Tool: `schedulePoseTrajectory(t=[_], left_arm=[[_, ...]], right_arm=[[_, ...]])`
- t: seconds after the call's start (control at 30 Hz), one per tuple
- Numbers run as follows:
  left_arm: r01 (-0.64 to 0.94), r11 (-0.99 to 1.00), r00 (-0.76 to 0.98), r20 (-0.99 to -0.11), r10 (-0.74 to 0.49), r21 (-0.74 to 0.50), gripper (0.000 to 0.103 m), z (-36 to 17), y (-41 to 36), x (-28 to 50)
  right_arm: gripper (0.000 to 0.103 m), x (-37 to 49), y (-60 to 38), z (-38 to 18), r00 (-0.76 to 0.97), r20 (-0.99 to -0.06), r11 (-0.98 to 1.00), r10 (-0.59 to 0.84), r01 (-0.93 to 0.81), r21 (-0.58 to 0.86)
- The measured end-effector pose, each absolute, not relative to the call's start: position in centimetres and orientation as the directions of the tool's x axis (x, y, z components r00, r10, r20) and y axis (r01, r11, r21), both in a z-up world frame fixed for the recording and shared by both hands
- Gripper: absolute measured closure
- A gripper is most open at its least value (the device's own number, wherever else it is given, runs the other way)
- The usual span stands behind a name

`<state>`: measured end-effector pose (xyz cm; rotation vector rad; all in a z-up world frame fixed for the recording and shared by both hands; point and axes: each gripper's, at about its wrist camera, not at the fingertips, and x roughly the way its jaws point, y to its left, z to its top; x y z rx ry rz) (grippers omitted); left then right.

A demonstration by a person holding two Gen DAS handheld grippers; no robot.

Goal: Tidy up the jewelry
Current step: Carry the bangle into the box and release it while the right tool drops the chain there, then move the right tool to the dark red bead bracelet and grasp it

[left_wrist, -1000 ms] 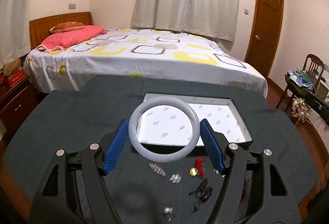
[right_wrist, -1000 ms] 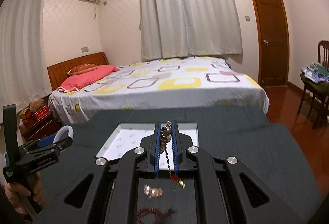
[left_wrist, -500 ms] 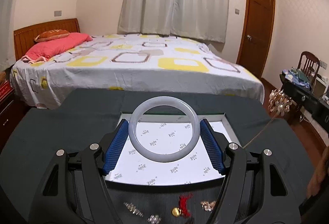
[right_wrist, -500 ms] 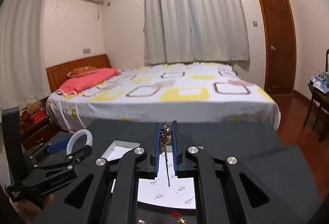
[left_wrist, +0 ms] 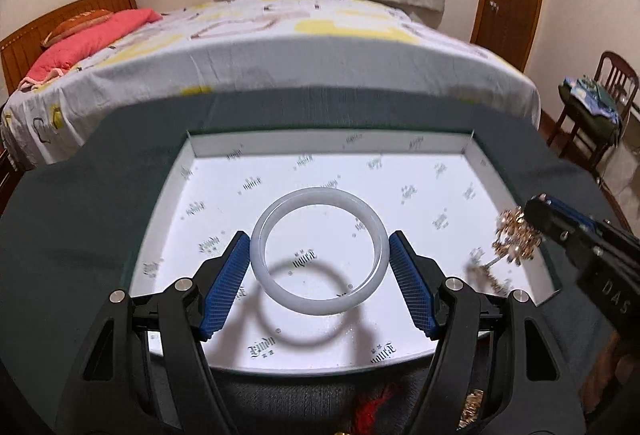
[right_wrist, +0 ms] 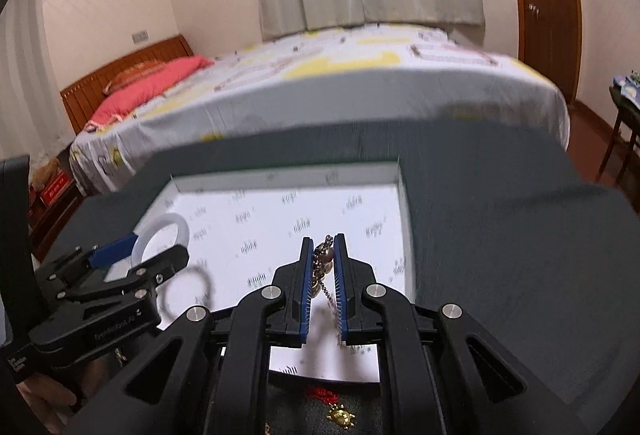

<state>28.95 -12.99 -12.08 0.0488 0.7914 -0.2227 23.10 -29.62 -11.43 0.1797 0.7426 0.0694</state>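
My left gripper (left_wrist: pixel 319 241) is shut on a pale jade bangle (left_wrist: pixel 320 297), held flat between its blue pads just above the white floor of a shallow open box (left_wrist: pixel 420 171); the bangle's shadow falls on the box floor below it. My right gripper (right_wrist: pixel 323 241) is shut on a gold chain necklace with beads (right_wrist: pixel 322 263), whose chain hangs down between the fingers over the box (right_wrist: pixel 280 211). In the left wrist view the right gripper (left_wrist: pixel 530 209) holds the gold cluster (left_wrist: pixel 516 235) over the box's right side. In the right wrist view the left gripper (right_wrist: pixel 160 245) with the bangle (right_wrist: pixel 160 235) sits at the left.
The box lies on a dark green cloth (left_wrist: pixel 92 195) that covers the table. Loose pieces remain on the cloth near me: a red tassel (right_wrist: pixel 320 393), a gold charm (right_wrist: pixel 340 415). A bed (left_wrist: pixel 280 47) stands behind the table, a chair (left_wrist: pixel 592 107) at the right.
Both grippers have moved forward and down from over the loose jewelry to low over the white box. The bangle and the necklace stay gripped.
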Motion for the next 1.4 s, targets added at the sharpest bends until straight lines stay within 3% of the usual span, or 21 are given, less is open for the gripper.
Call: schedulePoseTrajectory(t=[0.2, 0.47, 0.53, 0.6, 0.63, 1.13, 1.4], left_arm=[[0.224, 0.973, 0.626, -0.759, -0.181, -0.047, 0.034, -13.8, -13.4, 29.8], [0.221, 0.974, 0.587, -0.791, -0.174, -0.050, 0.034, -15.3, -13.3, 30.2], [0.220, 0.974, 0.584, -0.793, -0.174, -0.051, 0.033, -15.5, -13.3, 30.2], [0.223, 0.974, 0.601, -0.780, -0.174, -0.045, 0.031, -15.2, -13.2, 30.0], [0.227, 0.973, 0.611, -0.773, -0.173, -0.038, 0.026, -14.9, -13.3, 29.9], [0.206, 0.978, 0.767, -0.617, -0.174, -0.020, 0.016, -8.3, -10.5, 23.1], [0.175, 0.984, 0.783, -0.603, -0.150, -0.017, 0.015, -7.4, -8.8, 19.5]], right_arm=[[0.092, 23.7, -29.6, -13.7, 0.679, -0.722, 0.982, 0.136, 0.005, 0.190], [0.089, 23.9, -30.1, -14.0, 0.674, -0.728, 0.979, 0.125, 0.034, 0.200], [0.080, 23.9, -30.3, -14.0, 0.675, -0.728, 0.979, 0.123, 0.038, 0.201], [0.054, 23.6, -30.4, -13.7, 0.689, -0.715, 0.978, 0.118, 0.045, 0.204], [0.052, 23.6, -30.5, -13.5, 0.694, -0.710, 0.978, 0.117, 0.045, 0.204], [0.049, 15.4, -28.6, -10.1, 0.738, -0.665, 0.979, 0.114, 0.029, 0.200], [0.046, 11.2, -27.7, -10.0, 0.738, -0.668, 0.983, 0.099, 0.030, 0.179]])
